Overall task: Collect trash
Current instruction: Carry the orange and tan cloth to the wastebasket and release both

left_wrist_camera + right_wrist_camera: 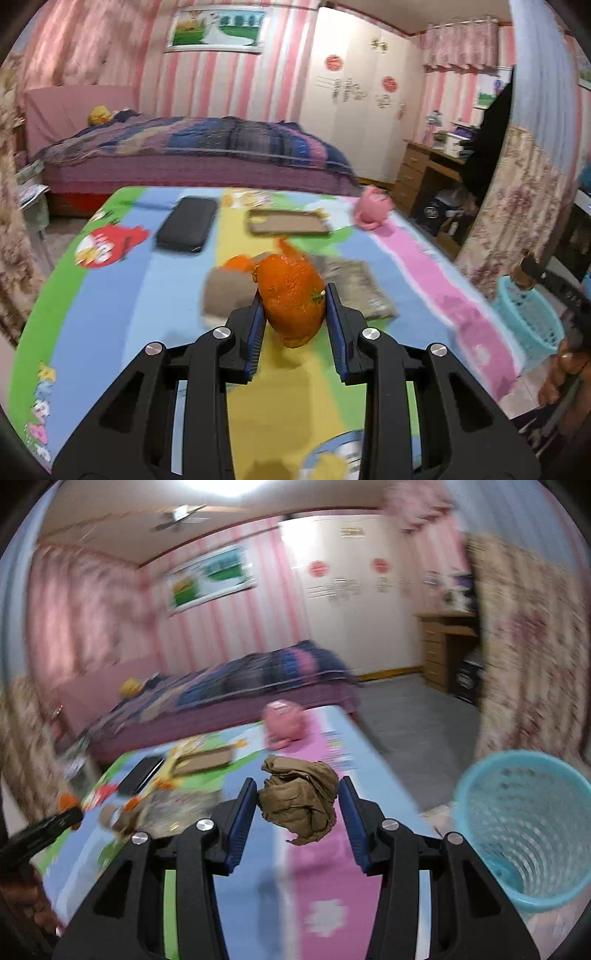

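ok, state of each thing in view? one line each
left gripper: shut on orange peel, lifted off table
right gripper: shut on crumpled brown paper, lifted off table
blue basket: upright, beside the table, looks empty
black case: closed, flat on table
pink piggy bank: upright at table edge

We place the peel (293, 299) at the centre, between the left tool's (294, 301) pads, above the worktop (122, 306). At 12 o'clock lies a tray (289, 222); at 11 o'clock, a flat case (186, 229); at 1 o'clock, near the far edge, a round toy (371, 208). Two cloths (354, 286) lie just behind the peel, at 10 and 2 o'clock. The bed (195, 155) stands behind the worktop. The basket (524, 827) stands on the floor at 3 o'clock, beside the worktop. The paper wad (300, 797) sits between the right tool's (297, 801) pads.
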`<action>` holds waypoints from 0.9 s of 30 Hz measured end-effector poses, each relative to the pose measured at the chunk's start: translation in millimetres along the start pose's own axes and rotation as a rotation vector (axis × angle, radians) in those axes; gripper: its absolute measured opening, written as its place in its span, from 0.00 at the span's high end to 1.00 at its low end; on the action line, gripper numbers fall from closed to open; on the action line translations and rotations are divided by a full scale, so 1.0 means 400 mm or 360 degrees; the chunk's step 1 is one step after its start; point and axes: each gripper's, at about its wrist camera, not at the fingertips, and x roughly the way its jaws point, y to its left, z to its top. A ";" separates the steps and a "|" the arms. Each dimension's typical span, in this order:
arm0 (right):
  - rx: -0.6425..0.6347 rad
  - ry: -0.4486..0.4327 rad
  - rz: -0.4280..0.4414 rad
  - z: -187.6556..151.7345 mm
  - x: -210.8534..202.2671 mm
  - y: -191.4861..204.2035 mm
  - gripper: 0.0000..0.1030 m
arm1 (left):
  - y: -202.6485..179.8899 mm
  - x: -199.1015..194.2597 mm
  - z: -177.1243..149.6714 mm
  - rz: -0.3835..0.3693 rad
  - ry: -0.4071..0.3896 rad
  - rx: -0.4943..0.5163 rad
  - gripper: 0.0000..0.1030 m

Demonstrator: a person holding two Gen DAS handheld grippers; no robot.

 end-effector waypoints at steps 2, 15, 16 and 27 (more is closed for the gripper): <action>0.0035 -0.0061 -0.0140 0.012 -0.024 -0.045 0.54 | -0.056 -0.001 0.030 -0.0015 -0.0037 0.0044 0.71; 0.0305 -0.0211 -0.0647 0.069 -0.193 -0.396 0.53 | -0.532 0.051 0.097 -0.0475 -0.0026 0.0244 0.71; 0.0304 -0.0205 -0.0617 0.068 -0.196 -0.414 0.53 | -0.576 0.059 0.093 -0.0504 -0.0018 0.0275 0.71; 0.0359 -0.0159 -0.0451 0.035 -0.177 -0.534 0.47 | -0.765 0.148 0.061 -0.0611 0.0082 0.0383 0.71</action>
